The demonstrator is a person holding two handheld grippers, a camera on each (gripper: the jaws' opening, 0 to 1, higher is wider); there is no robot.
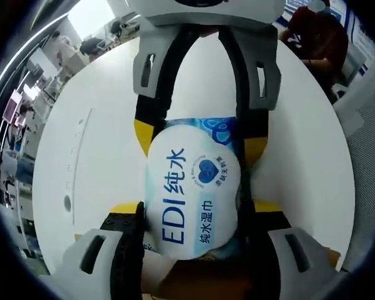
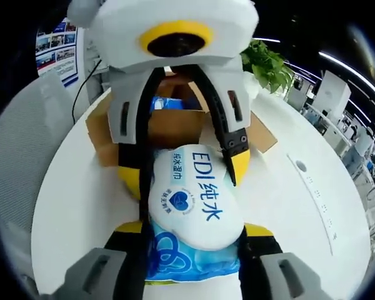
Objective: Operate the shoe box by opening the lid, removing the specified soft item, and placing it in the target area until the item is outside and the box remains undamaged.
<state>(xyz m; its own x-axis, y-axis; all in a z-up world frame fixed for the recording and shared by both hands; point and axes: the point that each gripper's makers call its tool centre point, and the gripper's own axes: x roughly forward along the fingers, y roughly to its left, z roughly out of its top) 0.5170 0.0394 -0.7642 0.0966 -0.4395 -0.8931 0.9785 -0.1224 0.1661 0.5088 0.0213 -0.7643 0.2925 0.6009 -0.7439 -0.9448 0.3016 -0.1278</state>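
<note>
Here both grippers hold one pack of wet wipes point(image 1: 190, 197) between them, above a white round tabletop point(image 1: 100, 144). In the left gripper view, the left gripper point(image 1: 197, 234) rises from the bottom of the frame with its yellow-tipped fingers point(image 1: 122, 215) pressed against the two sides of the pack's near end, while the right gripper point(image 1: 200, 134) reaches down from the top of the frame and clamps the far end. In the right gripper view the same pack point(image 2: 190, 215) sits in the lower middle of the frame, its blue patterned end nearest the camera, squeezed between the right gripper's point(image 2: 197, 240) fingers; the left gripper point(image 2: 184, 165) comes down from the top of the frame and its fingers point(image 2: 237, 159) grip the pack's upper end. Behind it, in the upper middle of that frame, a brown cardboard shoe box point(image 2: 175, 125) stands open on the tabletop point(image 2: 75, 206), so the pack is outside the box. A green plant point(image 2: 269, 62) shows at the upper right.
</note>
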